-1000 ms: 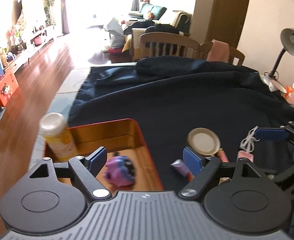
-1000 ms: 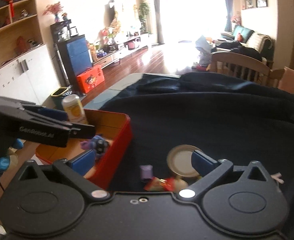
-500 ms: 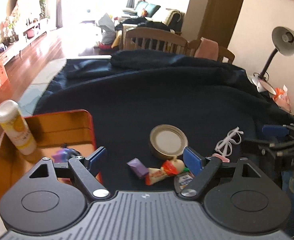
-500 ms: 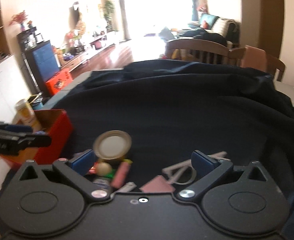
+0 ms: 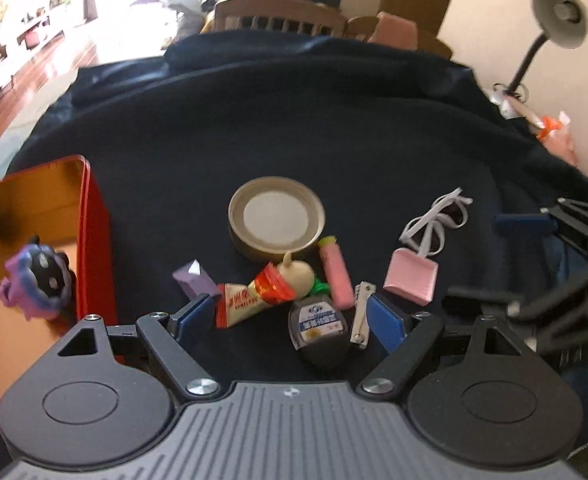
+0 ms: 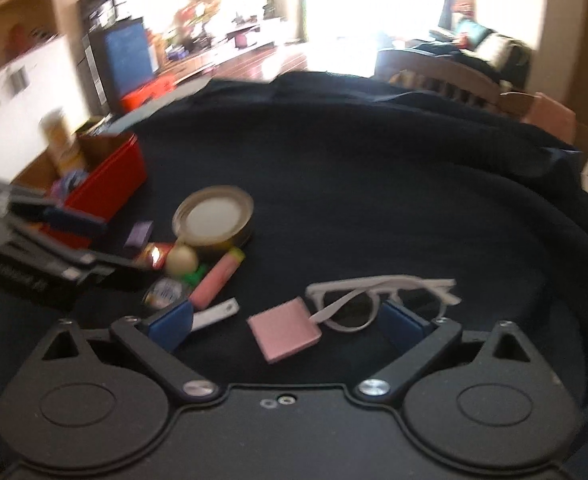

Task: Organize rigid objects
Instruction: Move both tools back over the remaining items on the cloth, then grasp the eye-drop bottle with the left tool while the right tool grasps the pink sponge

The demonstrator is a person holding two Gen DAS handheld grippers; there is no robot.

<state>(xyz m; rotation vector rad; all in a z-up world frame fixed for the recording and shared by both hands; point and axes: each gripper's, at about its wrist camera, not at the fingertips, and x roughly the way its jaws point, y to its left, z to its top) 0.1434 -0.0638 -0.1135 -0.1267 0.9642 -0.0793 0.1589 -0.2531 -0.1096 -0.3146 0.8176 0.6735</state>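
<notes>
A red tin box (image 5: pixel 93 240) (image 6: pixel 105 184) sits at the left on the dark cloth, holding a purple toy (image 5: pixel 37 280) and a yellow bottle (image 6: pixel 59 140). A cluster lies mid-table: round lid (image 5: pixel 276 220) (image 6: pixel 213 220), purple block (image 5: pixel 193 278), snack packet (image 5: pixel 249 300), garlic-shaped toy (image 5: pixel 296 274), pink tube (image 5: pixel 336 276), black round case (image 5: pixel 318 326), nail clipper (image 5: pixel 362 312), pink square pad (image 5: pixel 412 276) (image 6: pixel 283 330), white glasses (image 5: pixel 438 220) (image 6: pixel 378 300). My left gripper (image 5: pixel 289 320) is open over the packet and case. My right gripper (image 6: pixel 289 324) is open around the pink pad.
A desk lamp (image 5: pixel 550 28) stands at the back right. Wooden chairs (image 5: pixel 277 16) are behind the table. The dark cloth (image 5: pixel 294 120) covers the whole table, bunched along the far edge. The right gripper shows at the right of the left wrist view (image 5: pixel 554 232).
Both grippers have swung right, away from the red box and over the cluster of small objects. Both stay open and empty. The purple toy lies in the box.
</notes>
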